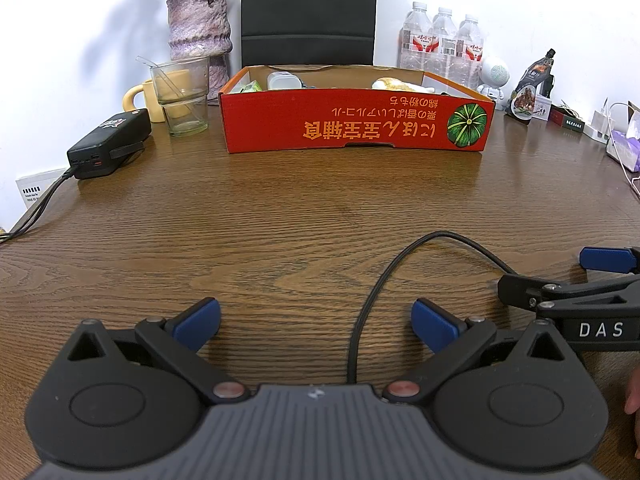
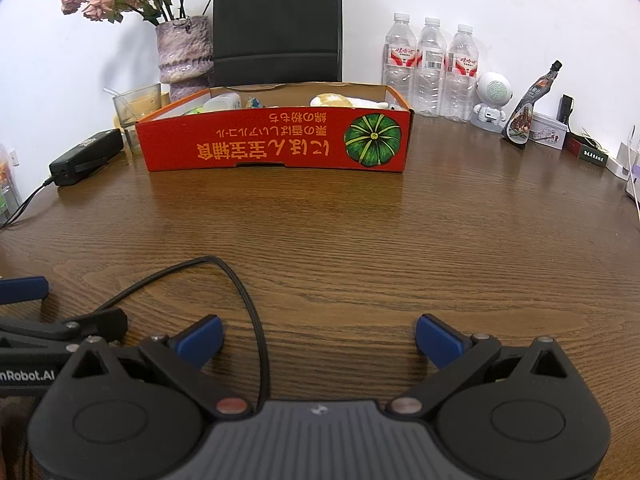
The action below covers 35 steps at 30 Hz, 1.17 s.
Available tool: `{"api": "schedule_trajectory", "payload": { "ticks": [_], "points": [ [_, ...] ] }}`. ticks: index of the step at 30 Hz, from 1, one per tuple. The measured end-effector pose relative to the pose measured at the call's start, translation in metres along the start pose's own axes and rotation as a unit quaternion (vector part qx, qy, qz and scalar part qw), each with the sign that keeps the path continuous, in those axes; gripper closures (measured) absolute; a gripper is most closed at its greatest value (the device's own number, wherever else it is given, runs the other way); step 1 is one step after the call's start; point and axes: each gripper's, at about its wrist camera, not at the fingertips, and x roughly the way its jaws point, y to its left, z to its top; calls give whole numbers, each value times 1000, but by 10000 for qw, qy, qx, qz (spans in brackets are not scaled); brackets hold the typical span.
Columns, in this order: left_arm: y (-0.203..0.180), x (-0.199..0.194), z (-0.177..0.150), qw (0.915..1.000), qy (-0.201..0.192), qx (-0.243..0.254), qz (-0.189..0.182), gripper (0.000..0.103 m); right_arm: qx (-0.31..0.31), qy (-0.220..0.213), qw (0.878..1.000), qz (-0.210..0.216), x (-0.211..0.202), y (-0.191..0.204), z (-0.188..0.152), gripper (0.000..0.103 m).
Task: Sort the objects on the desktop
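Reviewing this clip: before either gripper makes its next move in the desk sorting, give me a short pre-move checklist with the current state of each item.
1. Left gripper open and holding nothing: ok.
2. Right gripper open and holding nothing: ok.
3. Red box upright with its top open, ready to receive items: ok; a few things already lie inside.
4. Table between the grippers and the box free of obstacles: ok.
5. Black cable away from the fingers: not ok; it loops across the wood close to the left gripper's right finger.
6. Next item to sort identified: cannot tell; remaining objects, such as the water bottles, stand along the wall.
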Motion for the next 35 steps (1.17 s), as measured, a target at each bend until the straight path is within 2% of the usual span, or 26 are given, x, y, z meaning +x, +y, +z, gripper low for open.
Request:
{"api": "schedule_trajectory", "payload": {
  "ticks": [35],
  "points": [
    [-2,6,5,10000,-6,-28,12,0,57,-1,9999,-85,-2,0,-1,0]
  ]
}}
